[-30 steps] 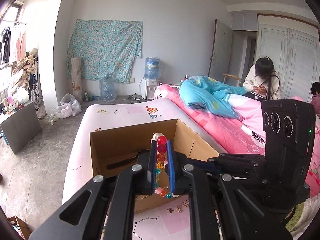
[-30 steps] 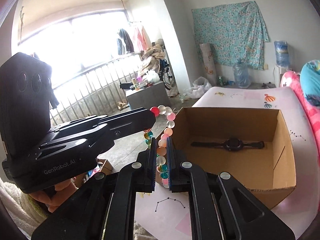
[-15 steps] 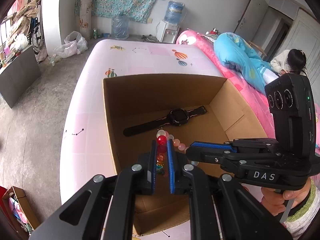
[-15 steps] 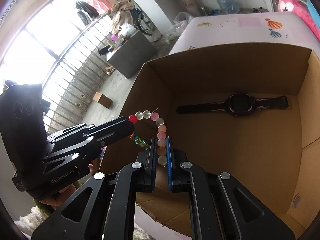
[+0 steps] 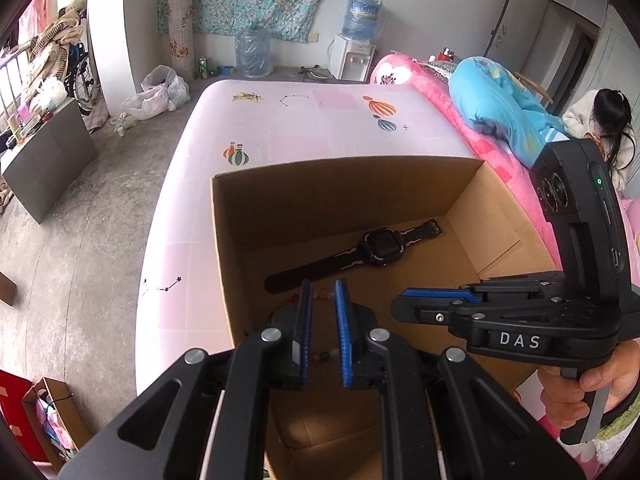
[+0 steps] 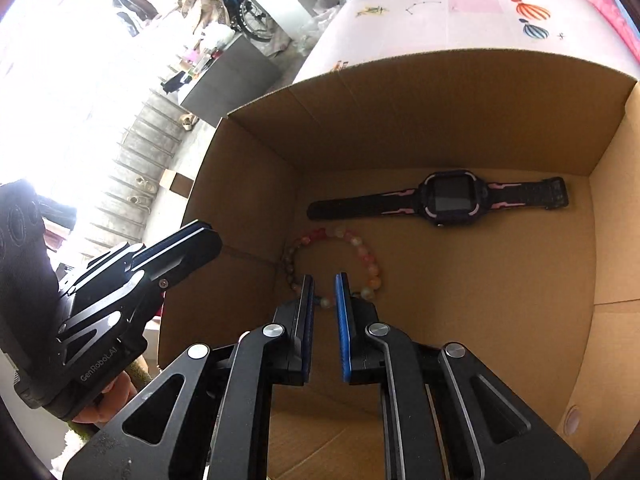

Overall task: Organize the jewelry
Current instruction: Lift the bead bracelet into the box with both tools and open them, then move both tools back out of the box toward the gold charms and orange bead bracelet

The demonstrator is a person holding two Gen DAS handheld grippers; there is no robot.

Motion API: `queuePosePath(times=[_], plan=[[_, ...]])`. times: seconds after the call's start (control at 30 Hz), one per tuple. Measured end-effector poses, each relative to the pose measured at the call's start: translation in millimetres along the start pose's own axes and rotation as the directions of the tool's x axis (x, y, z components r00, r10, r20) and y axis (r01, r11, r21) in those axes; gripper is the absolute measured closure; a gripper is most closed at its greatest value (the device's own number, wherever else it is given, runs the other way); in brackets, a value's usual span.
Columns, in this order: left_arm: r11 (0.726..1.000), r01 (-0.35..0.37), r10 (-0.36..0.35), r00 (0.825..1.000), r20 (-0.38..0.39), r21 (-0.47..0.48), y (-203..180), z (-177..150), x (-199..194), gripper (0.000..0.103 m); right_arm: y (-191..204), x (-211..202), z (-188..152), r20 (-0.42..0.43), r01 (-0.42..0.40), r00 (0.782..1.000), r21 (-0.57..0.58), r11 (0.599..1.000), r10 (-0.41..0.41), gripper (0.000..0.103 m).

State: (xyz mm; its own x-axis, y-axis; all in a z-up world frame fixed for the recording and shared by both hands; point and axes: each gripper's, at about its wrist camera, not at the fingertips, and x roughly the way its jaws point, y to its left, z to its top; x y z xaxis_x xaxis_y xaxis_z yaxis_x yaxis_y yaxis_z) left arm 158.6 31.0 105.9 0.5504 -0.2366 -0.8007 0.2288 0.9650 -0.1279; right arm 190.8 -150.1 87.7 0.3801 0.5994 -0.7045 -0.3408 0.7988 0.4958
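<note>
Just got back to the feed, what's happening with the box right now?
A person holds both grippers over the cardboard box. The beaded bracelet lies on the box floor beside the black watch. The left gripper and right gripper hang just above the bracelet, jaws opening, with a clear gap and no bead pinched. The bracelet looks just released.

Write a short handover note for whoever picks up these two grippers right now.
Left gripper: jaws opening, nothing between the pads.
Right gripper: jaws opening, empty too.
Bead bracelet lies on the floor of the cardboard box, just in front of the watch, apart from it.
Done: bracelet and watch are in the box.
Left: withdraw both grippers; no other jewelry shows in these views.
</note>
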Motion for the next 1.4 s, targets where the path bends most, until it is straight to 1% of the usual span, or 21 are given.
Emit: queuePosePath(times=[0.13,0.23,0.3,0.33,0.37,0.4,0.43,0.53,0.63,0.73,0.83,0.9,0.93,1.0,1.07,1.13,1.2,1.27,1.33,1.37,1.4], plan=[[1.0,0.009,-0.01,0.995,0.098,0.014,-13.0,9.8,-18.3,0.08,-5.7,-22.5,8.3,0.074,-0.013,0.997,-0.052,0.999,0.017,0.089],[0.999,0.026,-0.03,0.984,0.176,0.025,-25.5,19.1,-31.1,0.065,-2.9,-44.1,7.0,0.138,0.006,0.99,-0.11,0.994,0.009,0.082],[0.999,0.02,-0.026,0.972,0.234,0.028,-33.5,24.3,-40.3,0.045,-3.7,-56.5,4.2,0.182,0.038,0.983,-0.156,0.987,-0.009,0.078],[1.0,0.016,-0.022,0.965,0.263,0.025,-37.3,26.0,-44.4,0.04,-2.8,-59.3,2.5,0.201,0.053,0.979,-0.177,0.983,-0.017,0.075],[1.0,0.009,-0.015,0.958,0.286,0.023,-41.1,28.1,-47.6,0.031,-4.3,-65.1,0.6,0.221,0.069,0.975,-0.192,0.979,-0.025,0.072],[1.0,0.001,-0.007,0.953,0.304,0.021,-44.7,29.7,-49.8,0.027,-4.7,-69.1,-1.8,0.242,0.085,0.97,-0.204,0.975,-0.033,0.066],[1.0,-0.011,0.004,0.949,0.316,0.021,-48.5,31.8,-51.4,0.026,-6.0,-74.2,-4.1,0.263,0.099,0.964,-0.215,0.972,-0.04,0.061],[0.997,-0.073,0.06,0.939,0.338,0.025,-60.0,37.4,-52.6,0.024,-13.6,-94.3,-10.0,0.324,0.145,0.944,-0.228,0.963,-0.066,0.051],[0.995,-0.096,0.075,0.931,0.358,0.041,-71.9,39.1,-52.6,0.024,-19.2,-108.7,-18.0,0.385,0.19,0.918,-0.221,0.957,-0.094,0.043],[0.996,-0.066,0.043,0.938,0.343,0.055,-82.7,36.6,-50.7,0.024,-20.9,-124.5,-24.2,0.445,0.268,0.882,-0.205,0.941,-0.155,0.034],[0.998,0.046,-0.057,0.951,0.305,0.043,-89.4,28.0,-48.7,0.018,-21.2,-143.8,-30.9,0.503,0.341,0.837,-0.172,0.924,-0.215,0.015],[0.985,0.172,-0.17,0.946,0.276,0.017,-90.2,19.3,-48.5,0.014,-21.4,-155.5,-36.7,0.552,0.389,0.793,-0.135,0.911,-0.257,0.008],[0.975,0.224,-0.217,0.939,0.266,0.003,-90.2,15.0,-49.1,0.012,-22.2,-161.6,-40.6,0.575,0.406,0.77,-0.109,0.907,-0.276,0.008],[0.959,0.28,-0.263,0.93,0.256,-0.031,-87.9,5.5,-53.1,0.006,-23.1,-169.6,-46.8,0.605,0.436,0.729,-0.051,0.898,-0.319,0.008],[0.958,0.284,-0.261,0.929,0.262,-0.052,-86.4,-3.5,-59.2,0.006,-26.3,-174.4,-54.0,0.616,0.461,0.694,0.018,0.887,-0.373,0.008],[0.957,0.287,-0.265,0.924,0.277,-0.04,-81.1,-12.3,-69.6,0.006,-26.7,-176.9,-64.8,0.614,0.474,0.674,0.067,0.878,-0.411,0.008],[0.966,0.257,-0.239,0.926,0.292,-0.027,-75.8,-21.4,-80.1,0.006,-24.5,-175.6,-78.2,0.623,0.497,0.648,0.091,0.863,-0.439,0.008],[0.97,0.244,-0.226,0.927,0.3,-0.023,-68.6,-32.4,-89.7,0.006,-21.2,-173.3,-94.7,0.643,0.53,0.606,0.113,0.84,-0.468,0.008],[0.963,0.268,-0.246,0.923,0.296,-0.037,-59.6,-42.8,-96.0,0.006,-20.7,-172.3,-112.1,0.654,0.548,0.569,0.151,0.823,-0.499,0.008],[0.959,0.281,-0.256,0.921,0.292,-0.044,-55.4,-48.3,-97.9,0.006,-21.2,-172.9,-122.0,0.657,0.543,0.556,0.176,0.821,-0.508,0.008],[0.954,0.295,-0.271,0.918,0.288,-0.044,-51.4,-53.8,-99.5,0.006,-23.2,-171.0,-131.1,0.662,0.529,0.557,0.184,0.828,-0.502,0.008]])
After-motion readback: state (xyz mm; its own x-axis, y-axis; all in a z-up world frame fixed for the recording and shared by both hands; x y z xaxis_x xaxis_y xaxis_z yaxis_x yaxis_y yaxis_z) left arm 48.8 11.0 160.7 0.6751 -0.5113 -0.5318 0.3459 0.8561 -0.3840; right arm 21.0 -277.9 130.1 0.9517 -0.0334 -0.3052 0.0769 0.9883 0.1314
